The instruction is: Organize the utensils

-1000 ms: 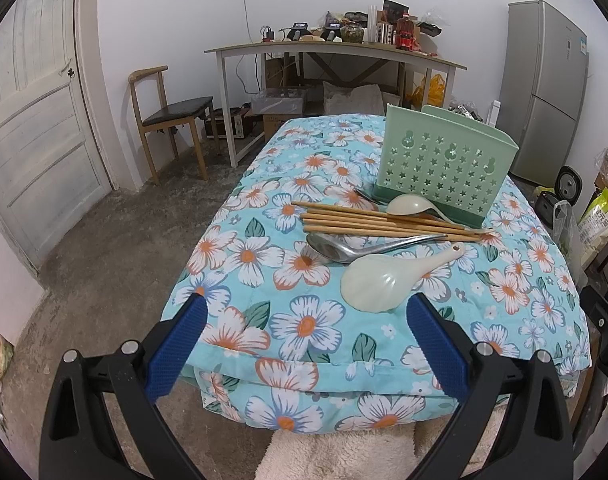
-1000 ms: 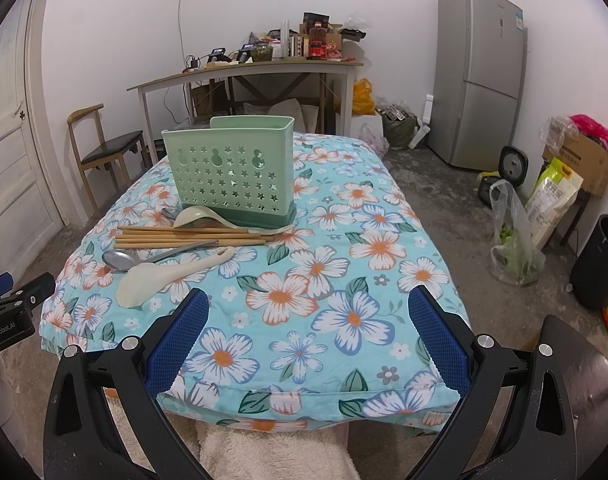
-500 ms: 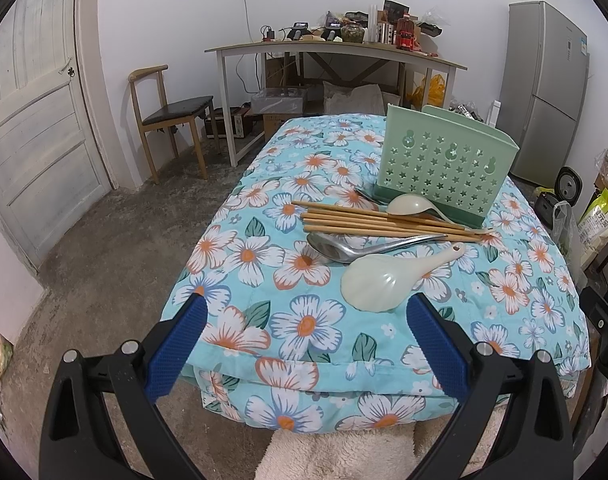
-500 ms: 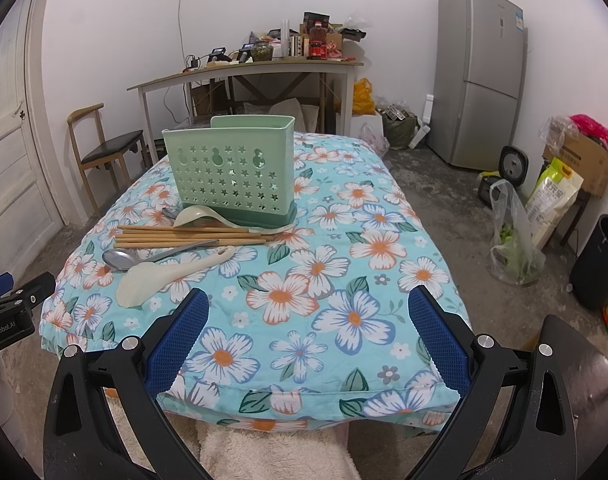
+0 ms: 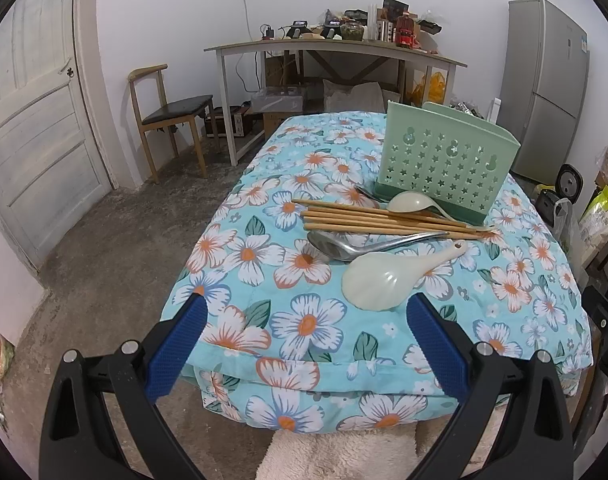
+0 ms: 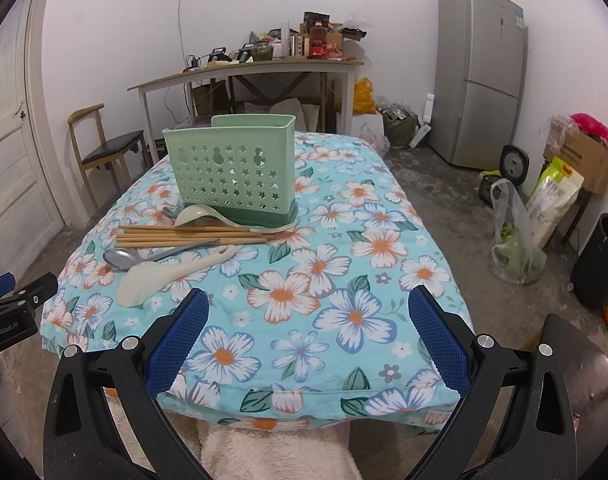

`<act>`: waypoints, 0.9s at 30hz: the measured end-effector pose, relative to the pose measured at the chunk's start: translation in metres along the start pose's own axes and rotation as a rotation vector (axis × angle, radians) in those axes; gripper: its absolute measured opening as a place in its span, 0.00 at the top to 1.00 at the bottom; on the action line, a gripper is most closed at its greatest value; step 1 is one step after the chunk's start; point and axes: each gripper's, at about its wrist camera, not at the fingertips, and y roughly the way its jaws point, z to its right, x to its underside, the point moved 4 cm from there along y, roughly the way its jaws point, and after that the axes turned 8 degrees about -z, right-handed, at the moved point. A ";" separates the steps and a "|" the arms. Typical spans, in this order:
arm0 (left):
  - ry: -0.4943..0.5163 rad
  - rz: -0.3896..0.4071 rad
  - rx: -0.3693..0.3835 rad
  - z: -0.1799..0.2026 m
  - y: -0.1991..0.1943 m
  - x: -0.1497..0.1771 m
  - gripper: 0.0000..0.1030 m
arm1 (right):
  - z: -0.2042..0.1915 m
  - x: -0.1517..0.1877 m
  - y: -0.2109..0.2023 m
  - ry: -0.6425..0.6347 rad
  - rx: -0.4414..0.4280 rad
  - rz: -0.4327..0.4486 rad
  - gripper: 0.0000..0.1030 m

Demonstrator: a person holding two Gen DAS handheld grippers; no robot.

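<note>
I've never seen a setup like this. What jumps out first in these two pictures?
First, the bright floral cloth over the table, with a pale green utensil holder standing upright on it. Just in front of the holder lies a loose cluster: wooden chopsticks, a metal spoon and a cream rice paddle. At the bottom of each picture, blue-padded claws hang open and empty, the left claw and the right claw.

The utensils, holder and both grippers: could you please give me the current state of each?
left gripper: open, empty
right gripper: open, empty
green holder: upright, nothing showing above its rim
chopsticks: lying bundled before the holder
metal spoon: lying flat
rice paddle: lying flat
pale ladle: lying against the holder's base
</note>
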 end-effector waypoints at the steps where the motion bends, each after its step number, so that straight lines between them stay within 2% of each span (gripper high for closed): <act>1: 0.001 -0.002 -0.001 0.001 0.001 0.000 0.05 | 0.000 0.000 0.000 0.001 -0.002 0.000 0.07; 13: 0.009 -0.035 -0.028 0.005 0.021 -0.005 0.05 | -0.008 0.004 0.011 0.002 -0.024 -0.012 0.07; 27: 0.024 -0.077 -0.063 0.006 0.057 -0.021 0.05 | -0.008 -0.010 0.052 0.011 -0.084 -0.071 0.07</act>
